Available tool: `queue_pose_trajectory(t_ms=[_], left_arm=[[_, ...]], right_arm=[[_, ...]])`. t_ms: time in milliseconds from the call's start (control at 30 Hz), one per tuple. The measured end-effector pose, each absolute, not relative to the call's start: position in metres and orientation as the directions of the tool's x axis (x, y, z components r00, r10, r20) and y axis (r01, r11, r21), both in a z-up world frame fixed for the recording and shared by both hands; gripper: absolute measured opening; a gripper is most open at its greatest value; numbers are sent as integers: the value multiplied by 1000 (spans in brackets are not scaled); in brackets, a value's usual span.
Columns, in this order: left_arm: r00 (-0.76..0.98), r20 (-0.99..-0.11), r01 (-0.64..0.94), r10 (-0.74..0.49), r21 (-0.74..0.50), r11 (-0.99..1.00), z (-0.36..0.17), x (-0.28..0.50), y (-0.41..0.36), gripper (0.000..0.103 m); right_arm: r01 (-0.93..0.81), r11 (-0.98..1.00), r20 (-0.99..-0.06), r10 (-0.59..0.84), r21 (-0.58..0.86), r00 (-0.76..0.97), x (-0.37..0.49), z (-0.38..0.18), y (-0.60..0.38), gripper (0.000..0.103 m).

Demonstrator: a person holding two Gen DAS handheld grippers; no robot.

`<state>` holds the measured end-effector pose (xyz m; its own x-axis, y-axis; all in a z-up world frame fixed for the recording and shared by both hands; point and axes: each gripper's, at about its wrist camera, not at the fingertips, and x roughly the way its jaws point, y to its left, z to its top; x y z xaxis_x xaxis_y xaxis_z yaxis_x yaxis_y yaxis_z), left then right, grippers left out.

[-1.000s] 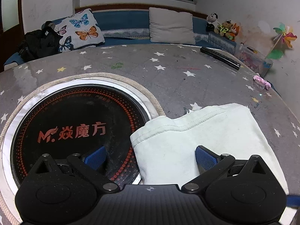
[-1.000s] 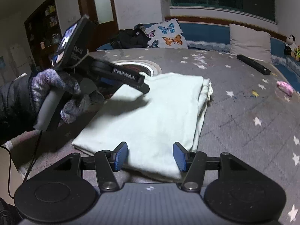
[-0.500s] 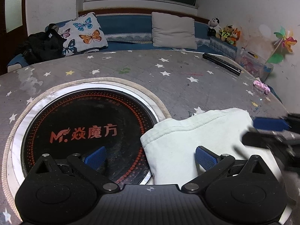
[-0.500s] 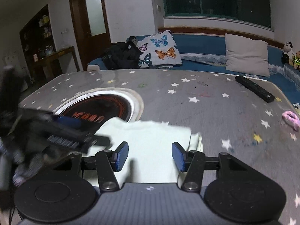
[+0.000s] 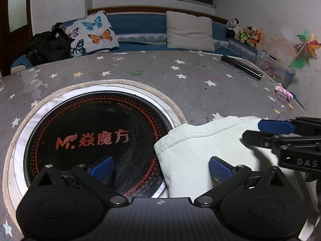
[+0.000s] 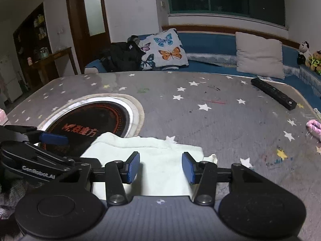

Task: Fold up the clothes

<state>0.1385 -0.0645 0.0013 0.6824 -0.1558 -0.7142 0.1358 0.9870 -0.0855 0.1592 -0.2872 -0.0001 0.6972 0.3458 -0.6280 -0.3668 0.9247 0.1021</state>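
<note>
**Right gripper swung over the folded cloth**

Since a second ago the right gripper point(image 6: 161, 167) has swung across the table, so its camera now looks out over the far edge of the pale folded garment point(image 6: 160, 160) instead of along its length. Its jaws have just been narrowing a little; they stand part-open above the cloth, the ribbed blue pads clear of the fabric.

That garment is a soft, matte, mint-white rectangle with a stitched hem point(image 5: 192, 138). It lies flat on the grey, star-printed table cover point(image 6: 220, 120), one corner overlapping the round glossy black cooktop point(image 5: 96, 140) with its red dotted ring and steel rim.

Left gripper point(image 5: 160, 167) has hardly shifted. Its jaws are spread wide, one textured blue pad over the black glass, the other over the cloth; whether they touch the surface I cannot tell.

Farther off on the table lie a long black remote point(image 6: 273, 96) and a small pink crinkled object point(image 6: 315, 128). A butterfly-print cushion point(image 6: 164, 50) and a plain beige one point(image 6: 259, 55) rest on the blue bench.
</note>
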Motion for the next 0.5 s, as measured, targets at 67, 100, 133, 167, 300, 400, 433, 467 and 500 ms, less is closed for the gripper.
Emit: queue_pose_trajectory(t_ms=[67,100,133,167,300,400,433,467,500], left_arm=[[682,-716,133,-151,-82,988,1,139,-64,103],[681,-717,131,-149,-80,988,1,139,-63,103],[682,-716,131,-148,-80,988,1,138,-63,103],[683,-716,128,-146,-80,989,1,137,-62,103],[685,-715,118,-143,-85,989,2,132,-60,103],[685,-714,117,-146,-90,989,1,125,-60,103],[686,-713,117,-148,-93,989,1,123,-60,103],[686,-712,117,-150,-95,989,1,120,-60,103],[686,-712,116,-151,-98,988,1,118,-60,103]], right_arm=[[-365,927,-635,336,91,696,161,-3,-285,47],[-364,928,-638,332,86,695,163,-4,-284,47],[-364,928,-640,327,79,695,163,-4,-283,47],[-366,928,-637,325,72,699,162,-3,-282,47],[-366,928,-623,326,67,711,153,3,-282,47],[-347,934,-615,323,85,719,145,5,-287,51],[-341,935,-613,325,94,720,143,5,-289,51],[-337,936,-612,324,99,722,140,5,-291,51],[-330,938,-609,322,104,725,137,5,-294,53]])
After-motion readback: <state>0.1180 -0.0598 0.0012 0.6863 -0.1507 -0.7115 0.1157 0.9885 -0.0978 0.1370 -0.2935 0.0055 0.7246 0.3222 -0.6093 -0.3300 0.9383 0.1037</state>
